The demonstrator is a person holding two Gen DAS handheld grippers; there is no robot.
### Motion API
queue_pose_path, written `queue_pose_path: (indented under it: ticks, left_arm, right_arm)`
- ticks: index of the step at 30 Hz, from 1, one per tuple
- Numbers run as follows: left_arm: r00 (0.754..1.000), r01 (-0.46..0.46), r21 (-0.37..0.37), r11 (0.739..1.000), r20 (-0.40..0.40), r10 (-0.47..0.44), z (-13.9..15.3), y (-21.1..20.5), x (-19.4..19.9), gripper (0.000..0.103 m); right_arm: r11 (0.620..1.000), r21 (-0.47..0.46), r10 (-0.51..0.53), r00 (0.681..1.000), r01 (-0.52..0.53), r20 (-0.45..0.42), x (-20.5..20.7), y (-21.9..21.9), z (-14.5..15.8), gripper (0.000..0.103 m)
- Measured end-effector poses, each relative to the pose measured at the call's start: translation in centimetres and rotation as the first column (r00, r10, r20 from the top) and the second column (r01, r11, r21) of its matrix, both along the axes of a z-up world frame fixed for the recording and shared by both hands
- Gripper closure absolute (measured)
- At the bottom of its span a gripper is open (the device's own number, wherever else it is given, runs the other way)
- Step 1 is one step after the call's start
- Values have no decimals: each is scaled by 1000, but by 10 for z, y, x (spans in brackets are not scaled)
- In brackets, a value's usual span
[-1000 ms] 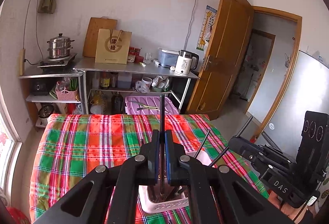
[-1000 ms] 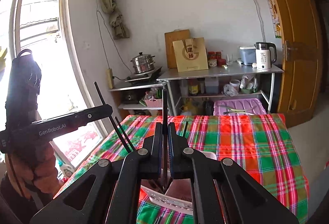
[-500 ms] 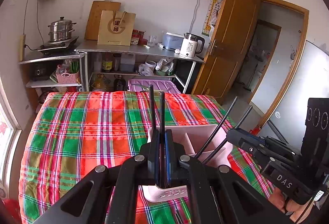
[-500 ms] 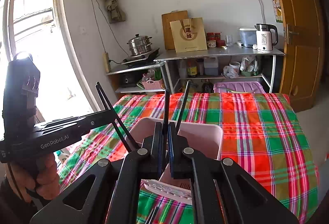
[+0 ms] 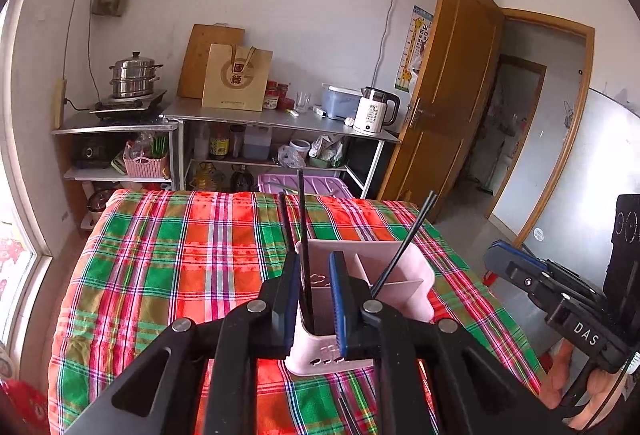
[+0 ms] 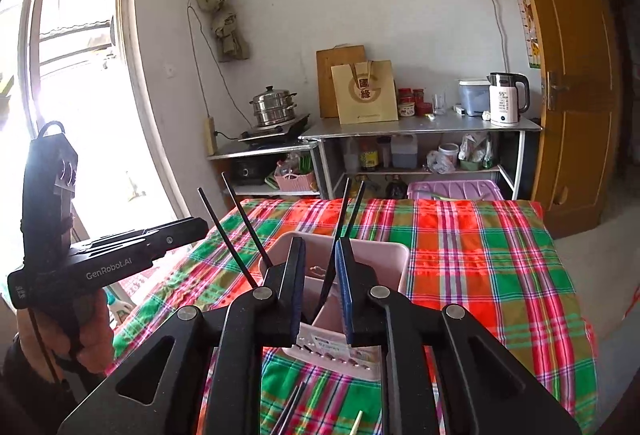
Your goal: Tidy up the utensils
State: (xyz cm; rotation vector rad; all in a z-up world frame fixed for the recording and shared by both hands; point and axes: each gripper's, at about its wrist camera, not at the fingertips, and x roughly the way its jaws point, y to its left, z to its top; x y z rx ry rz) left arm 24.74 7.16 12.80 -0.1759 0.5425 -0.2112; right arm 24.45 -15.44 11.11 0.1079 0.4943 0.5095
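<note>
A pink divided utensil holder (image 5: 404, 289) stands on the plaid tablecloth; it also shows in the right wrist view (image 6: 394, 259). Black chopsticks (image 5: 303, 235) stand in its left compartment, and another pair (image 5: 404, 247) leans in the right one. My left gripper (image 5: 314, 263) is open just above the left compartment, its fingers apart from the chopsticks. My right gripper (image 6: 320, 251) is open over the holder, with a pair of black chopsticks (image 6: 340, 231) standing loose between its fingers. Two more chopsticks (image 6: 236, 231) lean at the holder's left.
The plaid-covered table (image 5: 172, 267) reaches back to metal shelves (image 5: 280, 121) with a steamer pot, paper bag and kettle. More chopsticks lie on the cloth near the front edge (image 6: 296, 407). A wooden door (image 5: 452, 107) stands open at the right.
Both grippers have opened and let go of the chopsticks, which now stand in the pink holder. Both grippers had lowered toward the holder beforehand.
</note>
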Motion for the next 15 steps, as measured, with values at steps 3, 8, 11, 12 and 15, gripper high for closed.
queue_pose_path:
  ticks: [3, 8, 11, 12, 15]
  left_arm:
    - [1000, -4, 5, 1000, 19, 4, -2, -1, -27, 88]
    - [1000, -1, 14, 1000, 13, 1, -16, -8, -68, 87]
    - [1000, 19, 13, 1000, -8, -19, -33, -15, -90, 87]
    - [1000, 24, 13, 1000, -17, -23, -40, -17, -96, 87]
    - [999, 33, 22, 999, -41, -32, -58, -24, -113, 87]
  right_arm:
    - [1000, 8, -5, 1000, 5, 11, -19, -11, 1, 87]
    - [1000, 9, -9, 1000, 9, -15, -46, -27, -10, 87]
    - [1000, -4, -11, 999, 10, -33, -63, -33, -22, 87]
    - [1000, -5, -8, 999, 8, -39, -69, -36, -26, 87]
    - [1000, -9, -9, 998, 8, -63, -83, -44, -41, 87]
